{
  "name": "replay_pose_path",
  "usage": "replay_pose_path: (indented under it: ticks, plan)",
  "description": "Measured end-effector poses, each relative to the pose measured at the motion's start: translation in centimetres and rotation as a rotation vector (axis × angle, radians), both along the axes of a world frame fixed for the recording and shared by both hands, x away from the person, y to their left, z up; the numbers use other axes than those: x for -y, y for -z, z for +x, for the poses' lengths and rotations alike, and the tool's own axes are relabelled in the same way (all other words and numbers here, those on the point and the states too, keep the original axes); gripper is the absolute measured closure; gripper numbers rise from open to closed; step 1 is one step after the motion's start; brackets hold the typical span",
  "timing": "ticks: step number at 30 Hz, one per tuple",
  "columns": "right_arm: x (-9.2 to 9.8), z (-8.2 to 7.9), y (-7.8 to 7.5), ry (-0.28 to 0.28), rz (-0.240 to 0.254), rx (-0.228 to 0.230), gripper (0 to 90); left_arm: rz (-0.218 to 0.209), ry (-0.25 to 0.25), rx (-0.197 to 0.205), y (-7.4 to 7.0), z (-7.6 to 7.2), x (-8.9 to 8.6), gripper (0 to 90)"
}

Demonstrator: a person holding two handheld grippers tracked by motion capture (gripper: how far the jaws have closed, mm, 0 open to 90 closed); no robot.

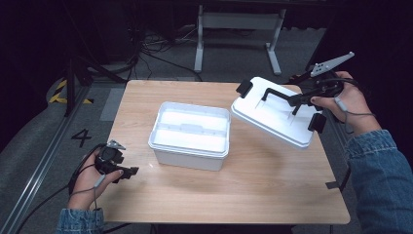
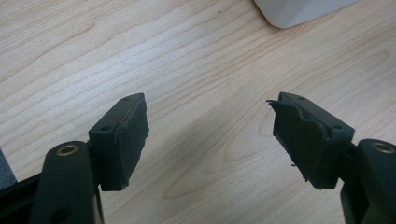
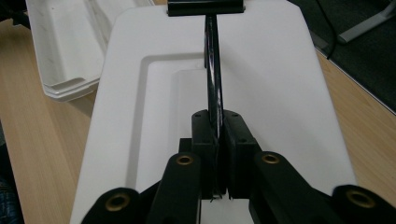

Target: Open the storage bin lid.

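Note:
A white plastic box (image 1: 191,136) stands open in the middle of the wooden table, its corner (image 2: 299,10) at the top of the left gripper view. Its white lid (image 1: 272,114) hangs tilted above the table's right side. My right gripper (image 1: 298,100) is shut on the lid's black handle (image 3: 214,70); its pads pinch the thin bar, and the open box (image 3: 70,51) lies beyond at upper left. My left gripper (image 1: 130,171) rests low at the table's front left, left of the box, jaws open over bare wood (image 2: 210,126) with nothing between them.
The table (image 1: 229,195) has free wood in front of and to the right of the box. Black latches (image 1: 244,87) sit at the lid's ends. Beyond the far edge stand a white frame (image 1: 238,29) and floor cables (image 1: 146,48).

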State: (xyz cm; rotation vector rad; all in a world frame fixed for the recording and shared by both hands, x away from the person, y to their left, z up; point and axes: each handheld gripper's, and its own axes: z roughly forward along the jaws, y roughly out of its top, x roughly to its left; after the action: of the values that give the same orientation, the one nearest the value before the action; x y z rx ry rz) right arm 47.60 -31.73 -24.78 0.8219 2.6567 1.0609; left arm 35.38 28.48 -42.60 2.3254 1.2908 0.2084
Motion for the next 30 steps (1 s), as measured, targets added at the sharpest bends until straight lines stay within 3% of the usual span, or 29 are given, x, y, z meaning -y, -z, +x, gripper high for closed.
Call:
replay_pose_path:
  ticks: [10,24,30]
  plan:
    - [1.9,0.2,3.2,0.052,-0.012,-0.034,85.1,-0.001,-0.006,-0.002,0.1,0.0,0.0,27.3]
    - [2.6,0.4,8.2,0.087,-0.030,-0.059,85.2,0.004,-0.002,-0.010,0.3,0.1,-0.1,27.2]
    - [2.4,0.2,10.5,0.078,-0.029,-0.080,85.1,0.004,-0.001,-0.016,0.4,0.2,0.0,27.1]
